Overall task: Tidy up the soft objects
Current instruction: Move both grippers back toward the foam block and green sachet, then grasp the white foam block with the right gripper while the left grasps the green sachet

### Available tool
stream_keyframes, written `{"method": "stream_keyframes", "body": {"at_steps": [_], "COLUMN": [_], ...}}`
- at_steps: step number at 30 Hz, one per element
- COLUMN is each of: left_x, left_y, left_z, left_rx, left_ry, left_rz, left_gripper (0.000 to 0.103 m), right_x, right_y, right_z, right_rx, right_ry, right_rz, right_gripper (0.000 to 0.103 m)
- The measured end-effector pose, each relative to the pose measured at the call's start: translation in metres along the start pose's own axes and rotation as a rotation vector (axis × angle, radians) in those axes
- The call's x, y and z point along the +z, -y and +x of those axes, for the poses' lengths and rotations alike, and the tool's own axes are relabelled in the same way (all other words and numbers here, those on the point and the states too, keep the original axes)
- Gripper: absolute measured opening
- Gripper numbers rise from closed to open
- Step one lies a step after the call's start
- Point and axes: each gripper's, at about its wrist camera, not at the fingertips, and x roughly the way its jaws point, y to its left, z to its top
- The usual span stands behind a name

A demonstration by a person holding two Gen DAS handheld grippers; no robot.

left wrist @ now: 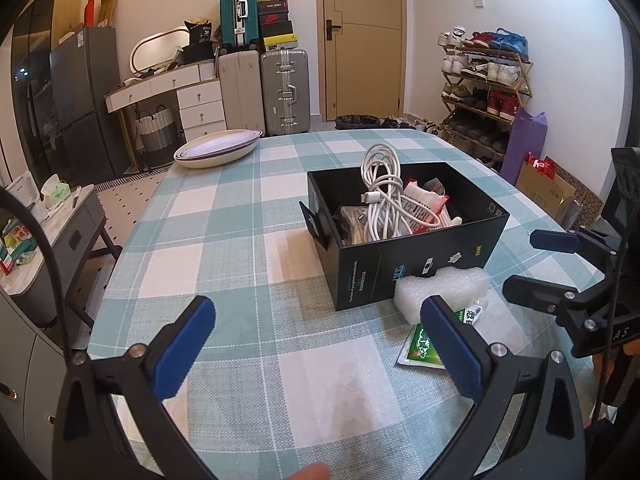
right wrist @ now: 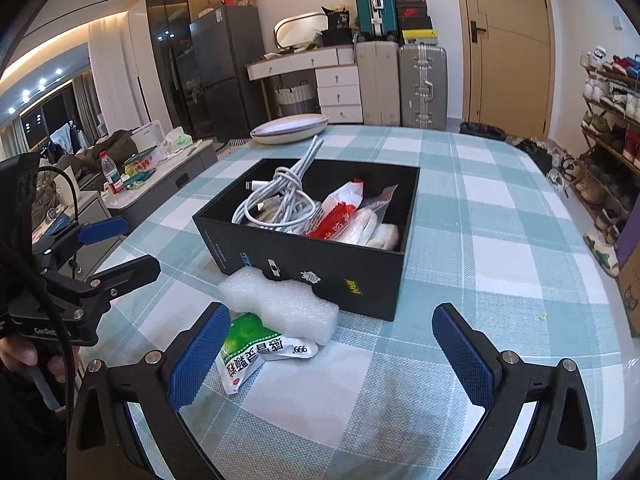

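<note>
The green-and-white sachet [left wrist: 420, 346] is half covered in the left wrist view — a gripper finger crosses it and the foam block [left wrist: 442, 290] overlaps its top. Small print on the black box [right wrist: 320, 276] is too small to read. The box's lower contents lie hidden under the white cable [right wrist: 280, 204]. A fingertip [left wrist: 310, 472] is cut off at the bottom edge.

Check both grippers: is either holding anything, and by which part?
Nothing is held. The left gripper and right gripper are both open above the tablecloth; the foam block and green packet lie untouched.
</note>
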Motion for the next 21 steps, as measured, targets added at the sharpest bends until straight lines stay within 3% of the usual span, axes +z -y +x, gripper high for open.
{"method": "stream_keyframes", "body": {"at_steps": [16, 21], "left_x": [-0.002, -0.003], "left_y": [-0.012, -0.014], "left_z": [0.010, 0.012], "left_rx": [0.018, 0.019], "left_ry": [-0.017, -0.021], "left_rz": [-0.023, -0.026], "left_gripper": [0.103, 0.103], "right_x": [0.000, -0.001], "right_y": [-0.017, -0.025], "right_z": [0.042, 0.050], "right_rx": [0.027, 0.035], "right_ry": [-0.087, -0.103], "right_rz": [0.024, 0.001], "right_gripper": [0.100, 0.087]}}
